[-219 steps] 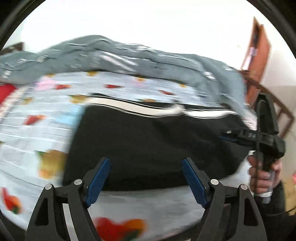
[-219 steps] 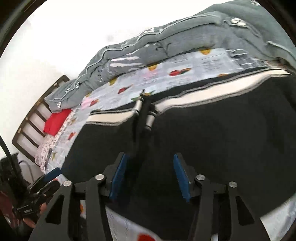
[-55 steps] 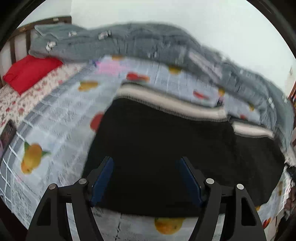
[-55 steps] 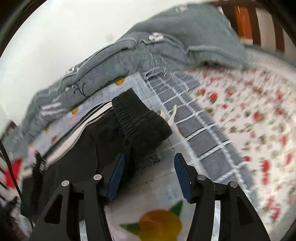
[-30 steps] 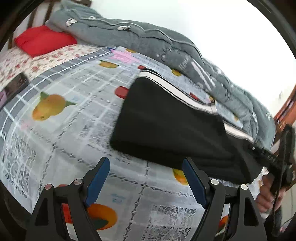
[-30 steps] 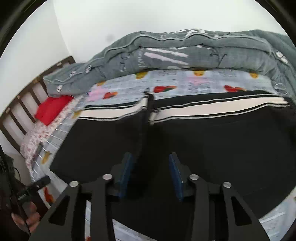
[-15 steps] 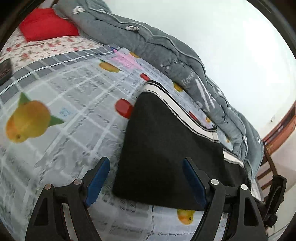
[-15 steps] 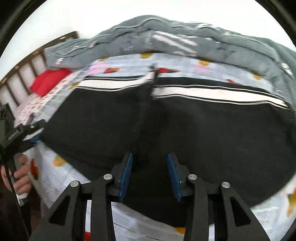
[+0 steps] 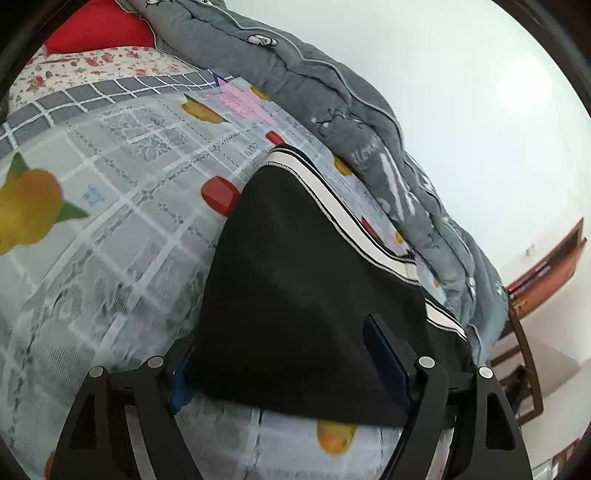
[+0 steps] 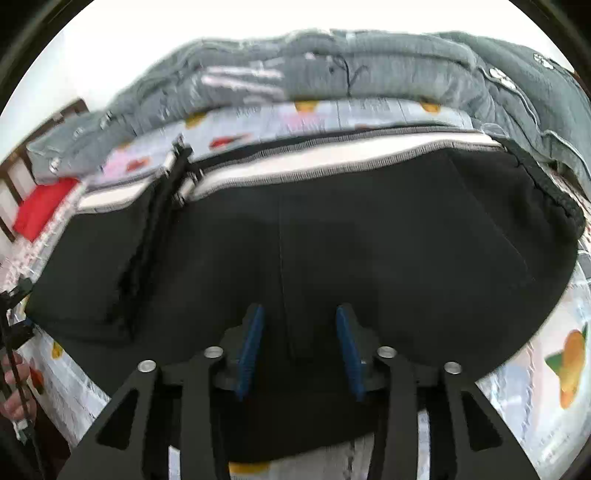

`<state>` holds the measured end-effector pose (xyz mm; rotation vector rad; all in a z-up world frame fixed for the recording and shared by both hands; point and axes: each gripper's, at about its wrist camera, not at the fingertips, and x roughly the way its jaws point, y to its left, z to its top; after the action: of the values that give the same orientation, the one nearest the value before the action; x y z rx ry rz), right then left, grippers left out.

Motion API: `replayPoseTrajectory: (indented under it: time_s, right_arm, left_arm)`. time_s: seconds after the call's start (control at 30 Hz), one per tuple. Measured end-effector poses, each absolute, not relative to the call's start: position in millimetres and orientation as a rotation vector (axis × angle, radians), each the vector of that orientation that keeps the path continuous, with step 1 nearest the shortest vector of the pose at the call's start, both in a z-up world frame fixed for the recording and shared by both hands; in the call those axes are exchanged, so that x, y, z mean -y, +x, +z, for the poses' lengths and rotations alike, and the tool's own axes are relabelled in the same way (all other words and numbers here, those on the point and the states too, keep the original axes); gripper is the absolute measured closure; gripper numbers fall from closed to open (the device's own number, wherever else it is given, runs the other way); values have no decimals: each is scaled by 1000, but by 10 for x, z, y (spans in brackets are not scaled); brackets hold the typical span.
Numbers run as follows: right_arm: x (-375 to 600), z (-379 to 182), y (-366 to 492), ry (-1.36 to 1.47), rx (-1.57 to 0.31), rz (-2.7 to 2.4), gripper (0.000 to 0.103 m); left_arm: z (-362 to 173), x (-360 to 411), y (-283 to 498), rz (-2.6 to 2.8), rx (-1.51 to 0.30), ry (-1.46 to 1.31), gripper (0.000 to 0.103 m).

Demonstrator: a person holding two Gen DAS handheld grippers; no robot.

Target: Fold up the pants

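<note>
Left gripper: jaws wide, straddling the near corner of the black pants, pads not pressing. Right gripper: jaws just opening, parted over the pants' near edge. Pants: flat on fruit-print bed sheet, beside grey quilt.

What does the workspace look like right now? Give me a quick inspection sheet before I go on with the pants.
Surface: bed sheet, fruit-print grid, pants lying on it.
Job's things: black pants with white side stripe, spread flat, one end already folded over.
Clutter: grey quilt bunched along the far side; red pillow at the head of the bed.
Grippers: left gripper open, straddling the pants' near corner; right gripper open over the black cloth, jaws just opened wider, pads not pressing.
Cables: thin dark cord by the person's hand.
Surroundings: white wall, wooden headboard, wooden shelf.
</note>
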<state>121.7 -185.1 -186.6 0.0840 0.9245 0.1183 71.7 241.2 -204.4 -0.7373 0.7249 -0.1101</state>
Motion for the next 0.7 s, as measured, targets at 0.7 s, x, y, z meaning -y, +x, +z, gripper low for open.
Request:
replayPoseTrajectory:
  time_s: [0.7]
  right_arm:
    - [1803, -1943, 1435, 105, -938, 177, 51]
  left_arm:
    - [-2031, -2268, 672, -79, -725, -744, 33]
